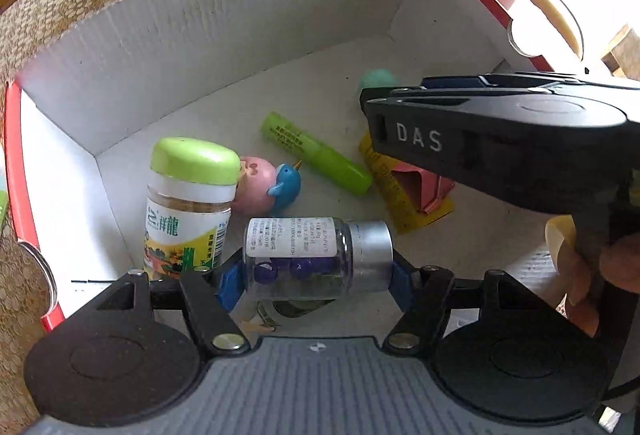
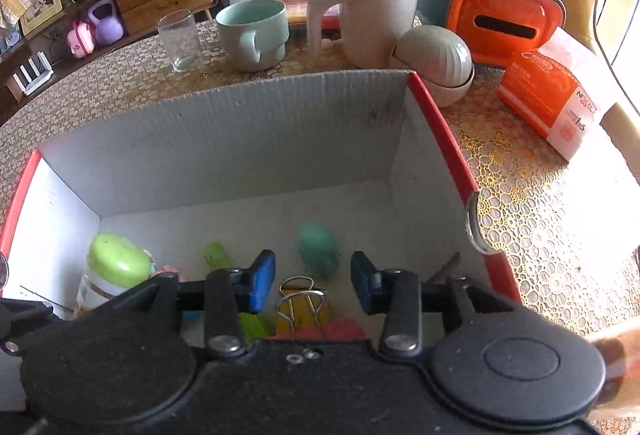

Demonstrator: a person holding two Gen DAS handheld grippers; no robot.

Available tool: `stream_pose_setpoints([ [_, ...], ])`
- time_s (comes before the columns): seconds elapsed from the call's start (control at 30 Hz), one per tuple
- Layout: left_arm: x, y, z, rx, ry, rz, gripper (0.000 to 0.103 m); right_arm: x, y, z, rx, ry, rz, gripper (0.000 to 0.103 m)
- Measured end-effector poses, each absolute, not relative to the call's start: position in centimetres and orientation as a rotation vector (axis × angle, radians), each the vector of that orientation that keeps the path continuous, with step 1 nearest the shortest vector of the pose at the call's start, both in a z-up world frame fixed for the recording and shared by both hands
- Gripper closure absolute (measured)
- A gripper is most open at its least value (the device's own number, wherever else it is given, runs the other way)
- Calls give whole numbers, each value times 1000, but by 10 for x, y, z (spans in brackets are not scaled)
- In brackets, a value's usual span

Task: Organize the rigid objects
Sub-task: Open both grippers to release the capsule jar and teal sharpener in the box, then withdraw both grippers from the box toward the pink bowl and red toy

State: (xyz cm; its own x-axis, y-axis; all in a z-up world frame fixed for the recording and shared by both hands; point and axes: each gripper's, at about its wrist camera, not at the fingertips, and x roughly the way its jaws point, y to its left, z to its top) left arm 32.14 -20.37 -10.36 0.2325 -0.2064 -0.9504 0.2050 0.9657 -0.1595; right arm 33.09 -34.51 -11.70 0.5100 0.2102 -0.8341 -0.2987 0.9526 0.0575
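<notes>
My left gripper [image 1: 316, 271] is shut on a clear glass bottle [image 1: 304, 255] with a silver cap and purple beads, held sideways low inside a white box with red rim [image 1: 224, 35]. In the box lie a green-capped spice jar [image 1: 188, 203], a pink pig toy [image 1: 258, 187], a blue bird toy [image 1: 286, 185], a green tube [image 1: 316, 153], a yellow card with a pink clip [image 1: 408, 187] and a teal egg [image 1: 378, 79]. My right gripper [image 2: 313, 281] is open and empty above a yellow binder clip [image 2: 302, 309] in the box [image 2: 224, 131]; its body [image 1: 500, 143] shows in the left view.
Behind the box on the lace-covered table [image 2: 520, 187] stand a drinking glass [image 2: 179, 41], a pale green mug [image 2: 254, 33], a cream lidded mug [image 2: 370, 9], a ribbed bowl [image 2: 434, 61], an orange tissue holder [image 2: 504, 21] and an orange packet [image 2: 556, 103].
</notes>
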Motion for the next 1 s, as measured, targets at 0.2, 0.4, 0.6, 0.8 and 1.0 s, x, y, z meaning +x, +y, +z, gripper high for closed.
stream_pose_setpoints([
  [0.2, 317, -186, -99, -94, 1274, -280, 30, 323, -347, -108, -95, 945, 297, 41],
  [0.4, 298, -175, -85, -118, 1194, -307, 30, 311, -347, -92, -74, 915, 319, 33],
  [0.6, 281, -180, -57, -107, 1086, -341, 30, 288, -344, -72, -70, 877, 342, 31],
  [0.8, 263, -164, -35, -102, 1014, -331, 30, 265, -336, -55, -68, 854, 363, 26],
  [1.0, 237, -139, -17, -96, 956, -311, 30, 240, -322, -43, -68, 829, 394, 21],
])
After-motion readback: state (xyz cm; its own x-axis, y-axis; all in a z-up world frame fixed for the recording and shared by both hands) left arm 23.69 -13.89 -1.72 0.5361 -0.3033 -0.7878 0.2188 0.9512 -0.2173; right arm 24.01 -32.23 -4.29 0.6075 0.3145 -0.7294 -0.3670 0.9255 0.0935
